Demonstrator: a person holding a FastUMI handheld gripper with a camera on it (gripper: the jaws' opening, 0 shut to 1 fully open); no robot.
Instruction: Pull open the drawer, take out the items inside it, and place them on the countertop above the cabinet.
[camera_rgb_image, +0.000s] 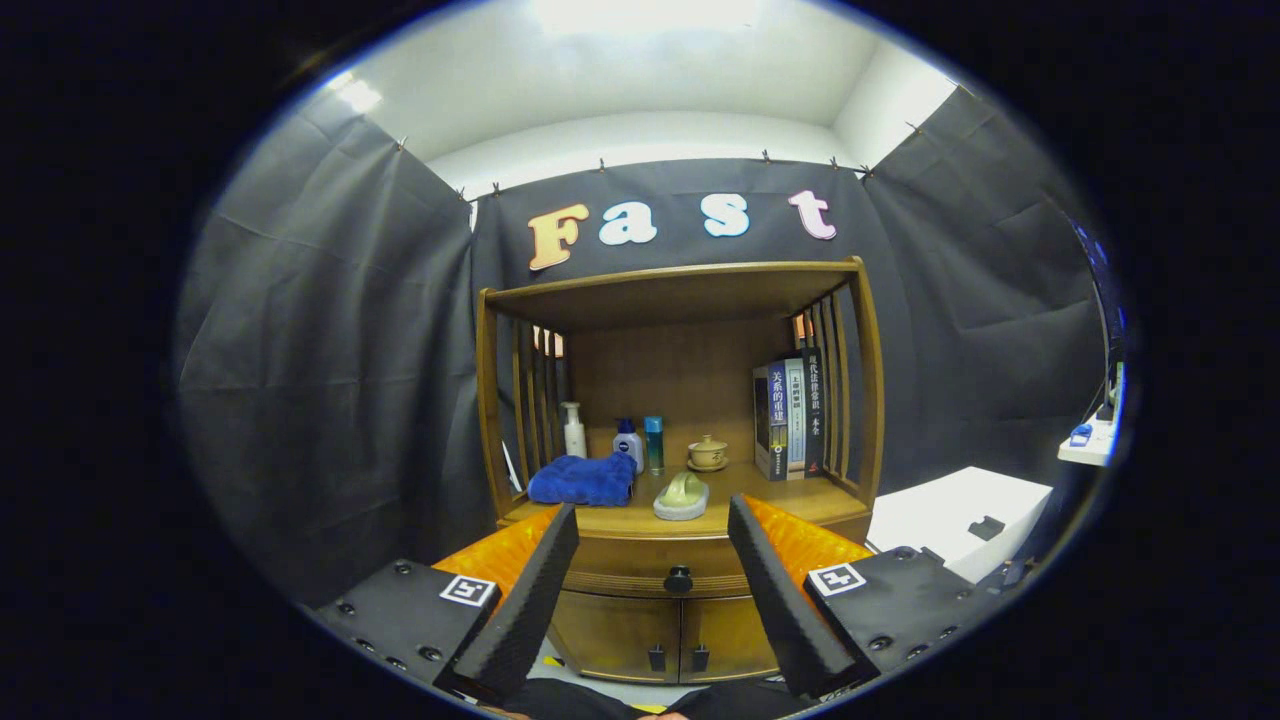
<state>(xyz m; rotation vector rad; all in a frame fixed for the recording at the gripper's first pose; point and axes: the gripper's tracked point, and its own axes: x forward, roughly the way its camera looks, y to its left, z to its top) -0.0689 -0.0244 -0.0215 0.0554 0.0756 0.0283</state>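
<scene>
A wooden cabinet (680, 400) stands ahead against the booth wall. Its drawer (640, 565) is closed, with a dark round knob (678, 579) at its centre. My gripper (655, 520) is open, some way back from the cabinet, and the knob appears between and beyond the two fingers. Nothing is held. On the countertop (790, 497) above the drawer lie a folded blue towel (583, 479), a pale green scrubber on a white pad (682, 495), a small lidded teacup (707, 453), several bottles (627, 441) and upright books (790, 418). The drawer's inside is hidden.
Two lower cabinet doors (680, 638) with dark handles sit under the drawer. A white box (950, 515) stands to the cabinet's right. Slatted wooden sides and a top shelf enclose the countertop space. A white ledge (1090, 440) is at far right.
</scene>
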